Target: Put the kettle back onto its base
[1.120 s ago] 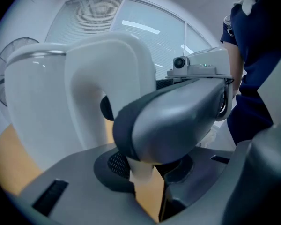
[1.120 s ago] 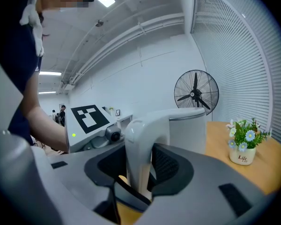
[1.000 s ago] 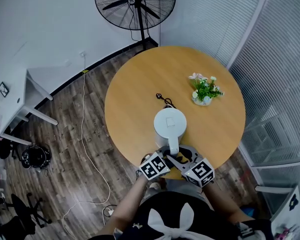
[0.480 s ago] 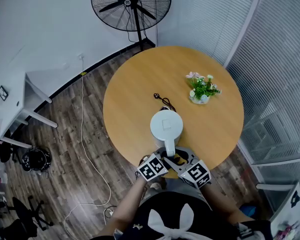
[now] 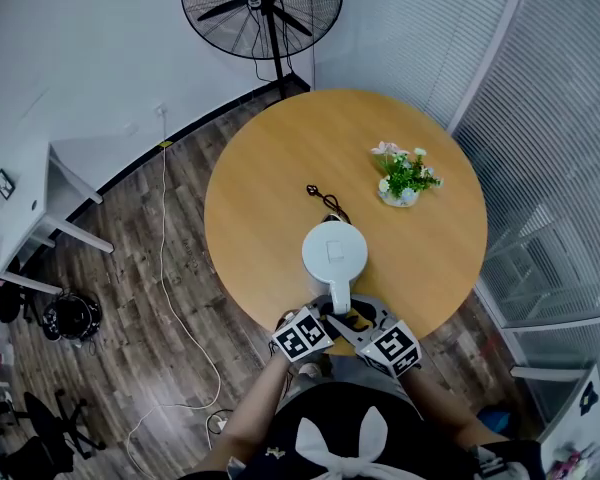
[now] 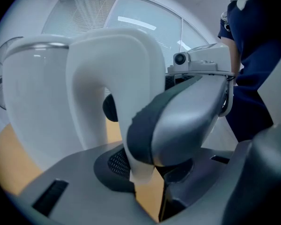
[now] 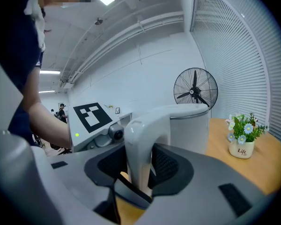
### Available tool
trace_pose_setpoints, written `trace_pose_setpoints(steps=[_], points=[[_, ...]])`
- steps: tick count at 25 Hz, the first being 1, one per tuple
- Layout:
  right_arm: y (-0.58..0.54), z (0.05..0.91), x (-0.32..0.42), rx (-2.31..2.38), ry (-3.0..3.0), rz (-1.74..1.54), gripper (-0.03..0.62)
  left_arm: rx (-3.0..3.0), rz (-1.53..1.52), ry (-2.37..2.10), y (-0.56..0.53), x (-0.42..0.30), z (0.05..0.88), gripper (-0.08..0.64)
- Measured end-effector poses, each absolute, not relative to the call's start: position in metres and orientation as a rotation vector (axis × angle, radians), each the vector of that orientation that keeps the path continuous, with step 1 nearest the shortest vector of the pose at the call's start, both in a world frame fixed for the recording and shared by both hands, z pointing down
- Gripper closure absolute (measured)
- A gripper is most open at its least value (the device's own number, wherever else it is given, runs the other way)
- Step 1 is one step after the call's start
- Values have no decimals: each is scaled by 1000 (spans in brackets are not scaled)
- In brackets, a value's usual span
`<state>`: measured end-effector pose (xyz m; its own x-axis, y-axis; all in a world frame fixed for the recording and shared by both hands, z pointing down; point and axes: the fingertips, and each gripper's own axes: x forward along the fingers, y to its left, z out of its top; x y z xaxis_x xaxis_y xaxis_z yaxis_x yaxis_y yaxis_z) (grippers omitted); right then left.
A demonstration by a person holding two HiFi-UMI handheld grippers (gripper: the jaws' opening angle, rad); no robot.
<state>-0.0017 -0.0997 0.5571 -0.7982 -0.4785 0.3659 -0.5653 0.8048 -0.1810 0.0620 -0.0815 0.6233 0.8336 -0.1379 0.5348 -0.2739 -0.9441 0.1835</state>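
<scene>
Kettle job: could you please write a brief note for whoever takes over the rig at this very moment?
Left tool: closed low on the handle of the kettle.
Right tool: closed on the same handle, just above.
Kettle: upright on the round table, near the person's edge. Its power cord trails out from beneath on the far side. The base is hidden under it.
Done: kettle appears set down.
Left: confirm it sits on the base, then open both tools and withdraw.

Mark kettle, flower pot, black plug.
kettle point(image 5: 334, 251), head view, middle of its lid.
flower pot point(image 5: 393, 198), head view, white pot wall.
black plug point(image 5: 312, 189), head view, plug body.
</scene>
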Motion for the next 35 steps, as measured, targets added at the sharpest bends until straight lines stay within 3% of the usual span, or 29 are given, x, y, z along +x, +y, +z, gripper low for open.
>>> trace_pose_setpoints(steps=[35], points=[[-115,572,-8,786,-2696,398,416,2783,721,-388,-102,56,633,437]])
